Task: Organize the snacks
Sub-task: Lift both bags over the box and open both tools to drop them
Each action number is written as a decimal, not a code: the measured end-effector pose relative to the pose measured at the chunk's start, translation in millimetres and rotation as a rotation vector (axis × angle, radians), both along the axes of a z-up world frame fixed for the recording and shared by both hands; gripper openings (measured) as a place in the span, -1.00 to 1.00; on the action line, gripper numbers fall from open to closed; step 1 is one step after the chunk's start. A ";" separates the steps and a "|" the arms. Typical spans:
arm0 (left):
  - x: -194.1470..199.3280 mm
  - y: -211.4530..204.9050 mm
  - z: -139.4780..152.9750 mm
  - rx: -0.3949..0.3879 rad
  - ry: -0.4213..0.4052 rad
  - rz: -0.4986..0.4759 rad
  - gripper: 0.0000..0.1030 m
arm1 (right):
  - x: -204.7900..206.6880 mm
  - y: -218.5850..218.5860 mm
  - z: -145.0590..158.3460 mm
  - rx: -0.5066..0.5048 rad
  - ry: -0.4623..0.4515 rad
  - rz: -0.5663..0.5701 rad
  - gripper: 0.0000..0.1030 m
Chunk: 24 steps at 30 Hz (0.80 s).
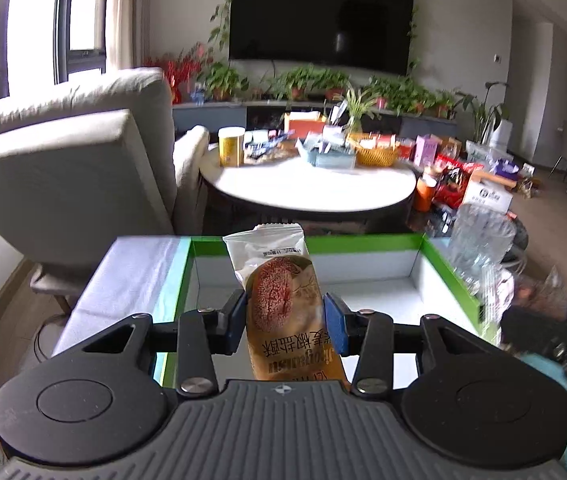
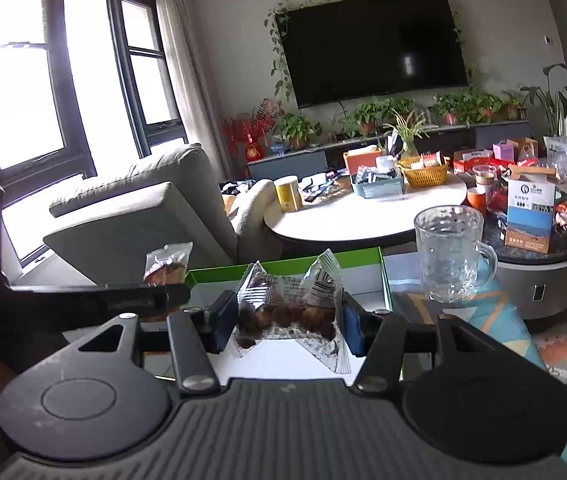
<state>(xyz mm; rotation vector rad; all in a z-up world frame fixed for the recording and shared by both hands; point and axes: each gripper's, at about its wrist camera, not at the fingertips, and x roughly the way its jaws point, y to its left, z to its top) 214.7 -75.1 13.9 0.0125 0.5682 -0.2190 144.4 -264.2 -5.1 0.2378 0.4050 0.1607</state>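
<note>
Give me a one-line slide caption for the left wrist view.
Left hand-held gripper clamps a wrapped pastry snack above the green-rimmed box, glass mug beside it.

Two close wrist views, both facing green-rimmed box [image 1: 363, 240].

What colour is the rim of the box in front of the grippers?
Bright green rim, white inside; clearest in the left wrist view.

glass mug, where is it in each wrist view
Left wrist view: glass mug at the right edge, just beyond the green box's right wall.
Right wrist view: glass mug right of centre, beside the green box.
Shared landmark: the TV on the wall.
</note>
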 end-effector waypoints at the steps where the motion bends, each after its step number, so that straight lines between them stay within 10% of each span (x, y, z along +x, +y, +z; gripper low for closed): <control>1: 3.1 0.0 -4.7 0.002 0.016 -0.001 -0.24 | 2.5 -0.9 -1.2 0.003 0.004 -0.002 0.05; 24: -4.9 17.7 -15.6 -0.036 0.068 0.028 -0.15 | 41.2 12.2 -22.3 -0.022 0.081 0.007 0.06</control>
